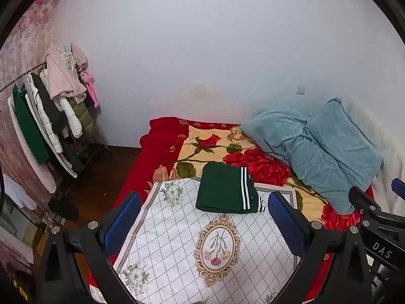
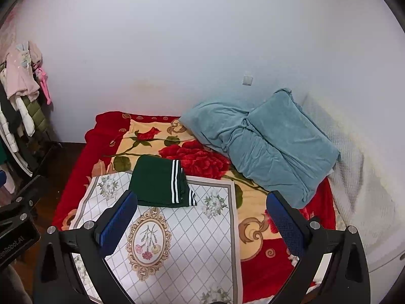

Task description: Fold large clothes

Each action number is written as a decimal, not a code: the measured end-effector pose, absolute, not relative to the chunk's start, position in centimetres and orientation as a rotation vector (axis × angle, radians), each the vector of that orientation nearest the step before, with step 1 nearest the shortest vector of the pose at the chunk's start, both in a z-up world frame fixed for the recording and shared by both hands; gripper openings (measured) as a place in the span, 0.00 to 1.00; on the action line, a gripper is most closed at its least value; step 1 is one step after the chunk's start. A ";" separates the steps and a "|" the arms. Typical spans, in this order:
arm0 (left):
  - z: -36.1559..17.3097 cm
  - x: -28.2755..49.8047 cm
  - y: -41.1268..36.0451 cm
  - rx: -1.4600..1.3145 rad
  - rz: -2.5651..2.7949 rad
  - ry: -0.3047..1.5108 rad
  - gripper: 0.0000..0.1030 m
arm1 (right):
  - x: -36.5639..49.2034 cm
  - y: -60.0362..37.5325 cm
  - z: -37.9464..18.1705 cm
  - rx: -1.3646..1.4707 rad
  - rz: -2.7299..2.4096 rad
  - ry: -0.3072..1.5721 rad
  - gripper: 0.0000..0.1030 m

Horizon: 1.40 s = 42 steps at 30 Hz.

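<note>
Across the lower part of the left wrist view, I see my left gripper (image 1: 203, 224) with its 2 blue-padded fingers (image 1: 121, 220) spread wide and nothing between them. Just above them, at frame center, the folded green garment (image 1: 226, 190) with white stripes lies flat, its near part on the white floral mat (image 1: 177, 240) and its far edge reaching over the red rose blanket (image 1: 202, 144) beneath. Right of center, 2 blue pillows (image 1: 316, 147) lean toward the pale wall (image 1: 202, 38). At the left edge a clothes rack (image 1: 43, 116) holds pink, green, white and dark coats. In the lower right corner part of my right gripper (image 1: 374, 212) shows, black with a blue pad; from this view I cannot tell how its jaws stand.

Low in the right wrist view, the right gripper (image 2: 202, 224) also hangs with both blue pads far apart, gripping nothing. The green garment (image 2: 162, 185) sits left of center, just above the left pad, resting on the far end of the mat (image 2: 192, 240), with its striped edge turned toward the right of the frame. The rose blanket (image 2: 197, 159) spreads around the mat, and the blue pillows (image 2: 265, 141) fill the right middle. A small white wall plate (image 2: 247, 79) sits above them. Along the left edge I catch the end of the clothes rack (image 2: 22, 96), and below it a black piece of the left gripper (image 2: 20, 217).
</note>
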State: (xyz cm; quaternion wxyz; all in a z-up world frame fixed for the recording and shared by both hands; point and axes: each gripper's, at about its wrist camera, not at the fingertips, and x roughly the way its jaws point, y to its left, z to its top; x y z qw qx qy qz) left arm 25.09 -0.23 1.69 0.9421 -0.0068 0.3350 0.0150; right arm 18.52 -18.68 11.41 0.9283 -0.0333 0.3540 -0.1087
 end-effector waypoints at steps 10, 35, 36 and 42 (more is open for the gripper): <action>2.0 25.0 -0.5 -0.014 0.031 0.684 0.99 | 19.0 -19.1 11.9 -0.067 -0.208 0.706 1.00; 2.3 24.8 -0.9 -0.025 0.033 0.691 0.99 | 18.8 -19.1 12.5 -0.059 -0.205 0.697 1.00; 2.2 24.8 -0.9 -0.024 0.032 0.690 0.99 | 18.7 -19.0 12.5 -0.058 -0.205 0.696 1.00; 2.3 24.6 -0.7 -0.024 0.036 0.686 0.99 | 18.7 -19.1 12.6 -0.060 -0.208 0.692 1.00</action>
